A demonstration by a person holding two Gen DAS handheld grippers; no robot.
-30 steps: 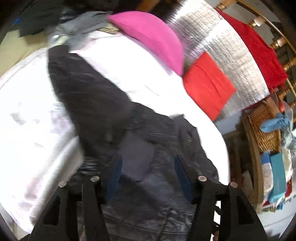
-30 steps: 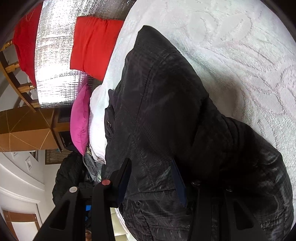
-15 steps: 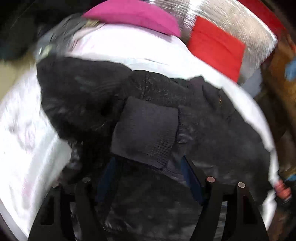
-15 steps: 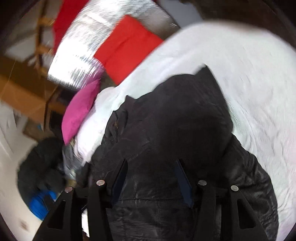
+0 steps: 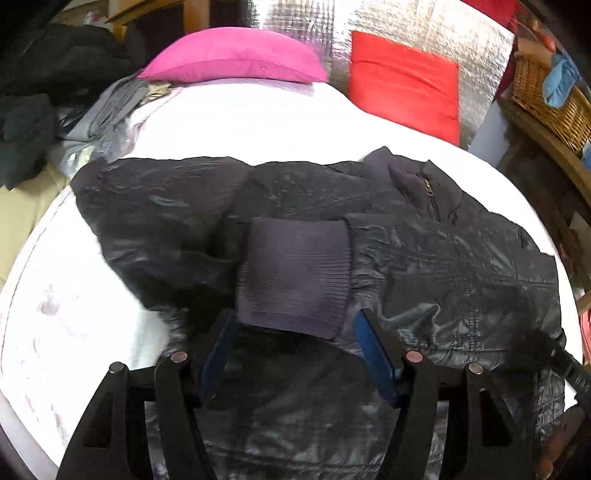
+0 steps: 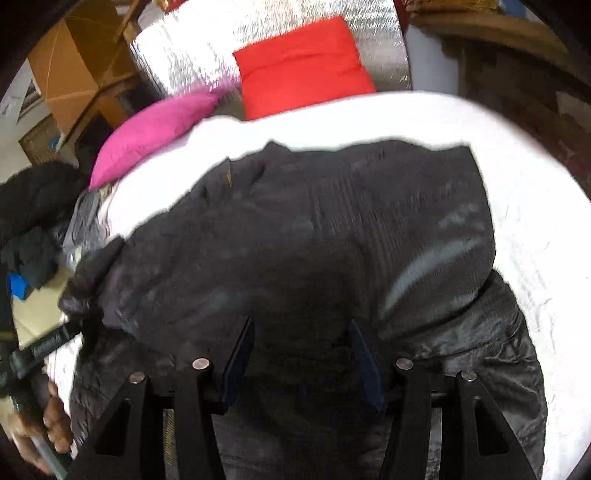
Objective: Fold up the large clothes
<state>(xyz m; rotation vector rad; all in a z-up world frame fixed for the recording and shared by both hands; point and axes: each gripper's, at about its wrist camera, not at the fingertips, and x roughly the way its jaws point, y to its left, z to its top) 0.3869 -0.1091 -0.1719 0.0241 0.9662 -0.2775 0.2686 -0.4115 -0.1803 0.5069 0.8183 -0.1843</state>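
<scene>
A black padded jacket point(image 5: 443, 266) lies spread on the white bed point(image 5: 236, 125), collar and zip toward the red pillow. One sleeve is folded across the body, and its ribbed knit cuff point(image 5: 295, 273) lies flat in the middle. My left gripper point(image 5: 295, 319) hovers open just over the cuff's near edge, the blue pads clear of it. My right gripper point(image 6: 301, 326) is open above the other folded sleeve point(image 6: 369, 236), with nothing pinched. The left gripper point(image 6: 40, 347) and the hand point(image 6: 51, 417) holding it show at the lower left of the right wrist view.
A pink pillow point(image 5: 229, 59) and a red pillow point(image 5: 402, 81) lean on a silver foil panel point(image 5: 424, 26) at the head of the bed. Grey clothes point(image 5: 110, 107) and a dark pile point(image 5: 40, 85) lie at the left. A wicker basket point(image 5: 546, 96) stands at the right.
Both grippers rolled toward level. The cuffed sleeve was laid across the jacket's body and both sets of jaws widened off the fabric. The right gripper lifted away from its sleeve.
</scene>
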